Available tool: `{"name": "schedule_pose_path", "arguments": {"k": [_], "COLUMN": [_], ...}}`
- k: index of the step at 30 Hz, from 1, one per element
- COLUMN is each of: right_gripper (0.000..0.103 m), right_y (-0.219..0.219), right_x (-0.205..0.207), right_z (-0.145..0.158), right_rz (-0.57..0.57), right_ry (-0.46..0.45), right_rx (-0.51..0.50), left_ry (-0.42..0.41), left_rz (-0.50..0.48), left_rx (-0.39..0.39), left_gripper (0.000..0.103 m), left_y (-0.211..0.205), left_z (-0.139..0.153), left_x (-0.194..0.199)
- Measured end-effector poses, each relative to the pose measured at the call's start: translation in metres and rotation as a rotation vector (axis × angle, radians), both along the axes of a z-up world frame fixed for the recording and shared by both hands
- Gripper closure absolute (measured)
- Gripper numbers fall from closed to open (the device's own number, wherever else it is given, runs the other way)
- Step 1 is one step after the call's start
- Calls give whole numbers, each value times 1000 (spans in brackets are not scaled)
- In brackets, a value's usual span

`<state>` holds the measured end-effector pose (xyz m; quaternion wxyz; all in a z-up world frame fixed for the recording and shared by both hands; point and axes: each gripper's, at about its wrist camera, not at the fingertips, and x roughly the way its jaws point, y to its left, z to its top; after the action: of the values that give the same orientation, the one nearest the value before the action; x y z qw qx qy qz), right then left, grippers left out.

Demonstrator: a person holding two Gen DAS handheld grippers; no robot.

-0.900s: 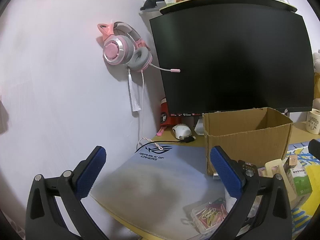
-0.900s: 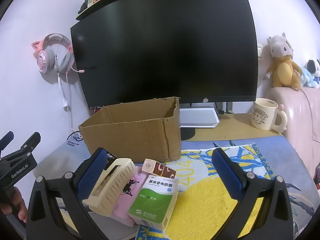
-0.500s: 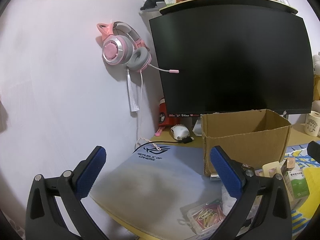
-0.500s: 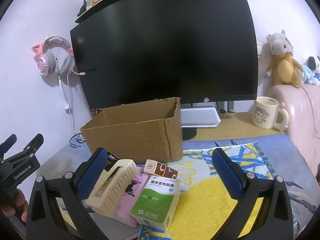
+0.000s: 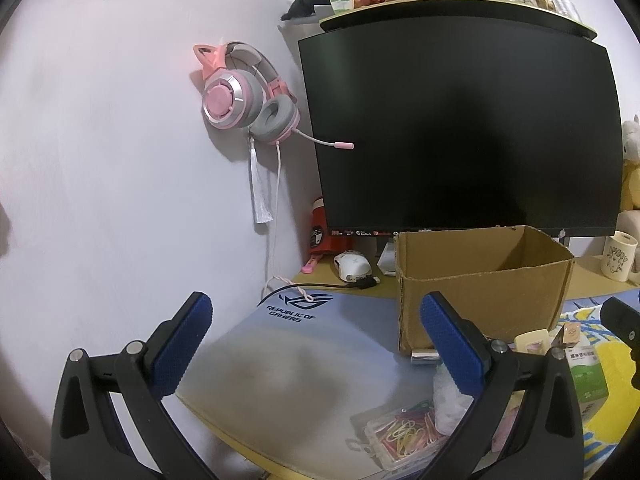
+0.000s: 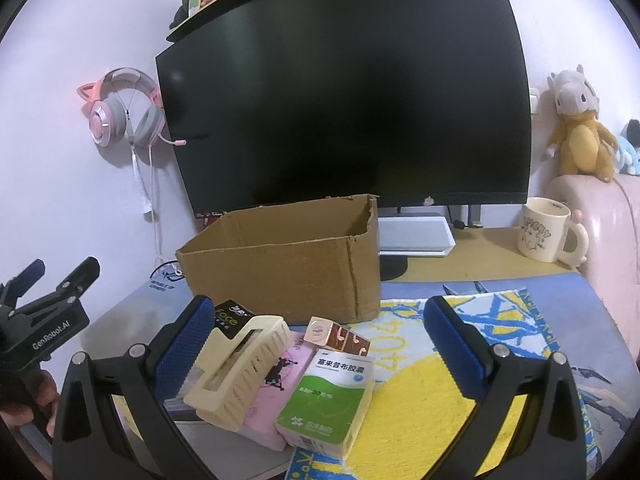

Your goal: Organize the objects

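An open cardboard box (image 6: 288,268) stands on the desk in front of a dark curved monitor (image 6: 348,96), its top flaps gone and nothing visible inside from these angles. Just in front of the box lies a loose heap of small things: a green-and-white medicine carton (image 6: 328,396), a cream slotted plastic holder (image 6: 240,372) leaning on a pink packet (image 6: 280,380), a black packet marked "face" (image 6: 230,318) and a small rose-gold box (image 6: 336,336). The heap sits where a grey desk mat (image 5: 304,352) meets a yellow-and-blue towel (image 6: 420,384).

The right gripper (image 6: 316,344) hangs over this heap with its blue-padded jaws spread wide and gripping nothing; the cream holder sits just beside its left pad, though contact cannot be judged. The left gripper (image 5: 316,344) is also spread wide and empty, above the bare part of the mat to the left of the box. Near its right finger lie a clear case of coloured paper clips (image 5: 400,432) and a small silver tube (image 5: 424,356) at the foot of the box.

Further out, a cream mug (image 6: 548,232) stands on the desk to the right, a white mouse (image 5: 354,266) behind the mat, and a pink cat-ear headset (image 5: 244,104) hangs on the wall left of the monitor. A plush toy (image 6: 580,128) sits on a pink cushion at far right.
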<state>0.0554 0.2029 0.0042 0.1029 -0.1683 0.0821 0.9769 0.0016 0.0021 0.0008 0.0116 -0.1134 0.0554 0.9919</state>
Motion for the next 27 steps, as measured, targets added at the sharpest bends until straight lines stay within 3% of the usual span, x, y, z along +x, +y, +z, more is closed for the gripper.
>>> {"name": "schedule_pose_path", "arguments": {"k": [12, 27], "right_gripper": [0, 0], "right_y": [-2, 7], "right_x": [-1, -1], "right_z": [0, -3], "right_rz": [-24, -23], "right_ry": [-11, -8], "right_rx": [24, -22], "left_ry": [-8, -28], "left_rz": [16, 14], "left_rx": [-16, 12], "left_gripper": [0, 0], "left_y": [-1, -6], "left_z": [-1, -4], "left_x": [-3, -6]}}
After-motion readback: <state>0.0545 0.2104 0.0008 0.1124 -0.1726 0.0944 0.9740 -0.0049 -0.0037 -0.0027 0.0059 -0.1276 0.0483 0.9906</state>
